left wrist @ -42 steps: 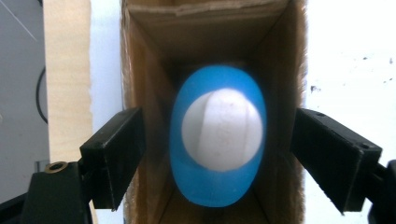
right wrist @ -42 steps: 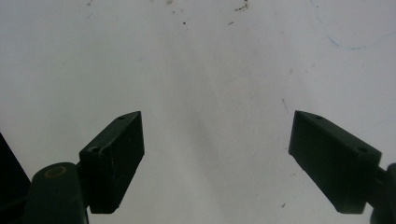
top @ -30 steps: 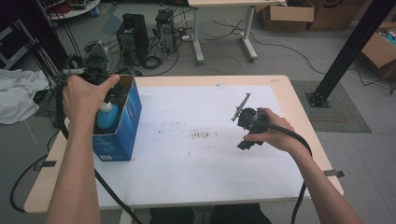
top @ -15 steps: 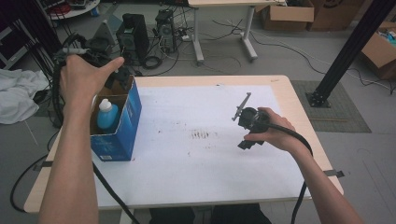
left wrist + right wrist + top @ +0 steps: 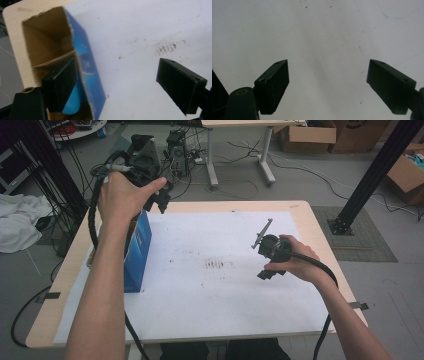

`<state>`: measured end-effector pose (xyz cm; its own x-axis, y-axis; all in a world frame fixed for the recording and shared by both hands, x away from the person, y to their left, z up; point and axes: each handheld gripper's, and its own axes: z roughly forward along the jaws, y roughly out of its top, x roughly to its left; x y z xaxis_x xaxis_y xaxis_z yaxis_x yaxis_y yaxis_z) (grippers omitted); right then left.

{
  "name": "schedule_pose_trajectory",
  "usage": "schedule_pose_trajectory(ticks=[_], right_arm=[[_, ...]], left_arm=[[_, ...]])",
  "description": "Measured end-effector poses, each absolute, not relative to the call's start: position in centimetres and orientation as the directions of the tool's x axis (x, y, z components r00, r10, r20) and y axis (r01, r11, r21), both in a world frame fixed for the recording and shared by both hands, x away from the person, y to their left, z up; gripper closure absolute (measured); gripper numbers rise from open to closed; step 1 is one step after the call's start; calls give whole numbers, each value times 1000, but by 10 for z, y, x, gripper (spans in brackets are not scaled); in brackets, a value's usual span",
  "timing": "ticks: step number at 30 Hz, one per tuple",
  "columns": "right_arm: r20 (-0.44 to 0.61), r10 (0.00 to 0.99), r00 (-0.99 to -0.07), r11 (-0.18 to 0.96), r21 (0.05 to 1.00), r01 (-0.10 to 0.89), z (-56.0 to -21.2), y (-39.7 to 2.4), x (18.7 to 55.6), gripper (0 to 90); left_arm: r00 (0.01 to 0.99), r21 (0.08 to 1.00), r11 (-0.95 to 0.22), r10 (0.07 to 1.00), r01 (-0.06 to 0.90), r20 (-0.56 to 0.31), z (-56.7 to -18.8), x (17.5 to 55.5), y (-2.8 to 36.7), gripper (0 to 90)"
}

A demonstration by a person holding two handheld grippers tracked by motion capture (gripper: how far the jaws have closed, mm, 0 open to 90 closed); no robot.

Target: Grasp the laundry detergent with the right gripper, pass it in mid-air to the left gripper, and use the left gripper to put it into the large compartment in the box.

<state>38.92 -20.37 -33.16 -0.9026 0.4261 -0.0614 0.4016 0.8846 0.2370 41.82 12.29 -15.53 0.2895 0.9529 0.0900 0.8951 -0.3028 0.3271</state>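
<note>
We see a wooden table (image 5: 310, 220) with most of its top covered by a large white sheet (image 5: 210, 295), marked near its middle by a patch of dark smudges (image 5: 216, 265).

At the left edge of the sheet stands an open blue box (image 5: 136, 252). In the left gripper view the box (image 5: 86, 70) shows its torn cardboard rim, its brown inner walls and a cardboard divider across it. Low inside it lies a light blue object (image 5: 73, 105); we cannot tell what it is, since one jaw covers much of it.

The left gripper (image 5: 156, 200) is held up in the person's left hand (image 5: 122, 195), above the far end of the box and clear of it. From its own camera we look down along its jaws: they stand wide apart with nothing between them, one over the box opening and the other over the bare sheet.

The right gripper (image 5: 267, 257) sits in the person's right hand (image 5: 295, 260) over the right part of the sheet, well apart from the box, with a cable (image 5: 320, 270) trailing back along the forearm. In the right gripper view its jaws are spread wide too, and we see plain white sheet (image 5: 322, 37) between them, close beneath, with a few specks on it.
</note>
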Motion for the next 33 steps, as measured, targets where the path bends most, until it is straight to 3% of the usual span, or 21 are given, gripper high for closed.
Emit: schedule_pose_trajectory(ticks=[14,33], right_arm=[[-65,440,-896,879,236,414,-329,-208,387,180],[-73,449,-891,873,249,419,-325,-211,393,173]], left_arm=[[418,297,-411,907,862,43,-193,423,66,177],[470,208,-462,883,862,14,-270,422,45,178]])
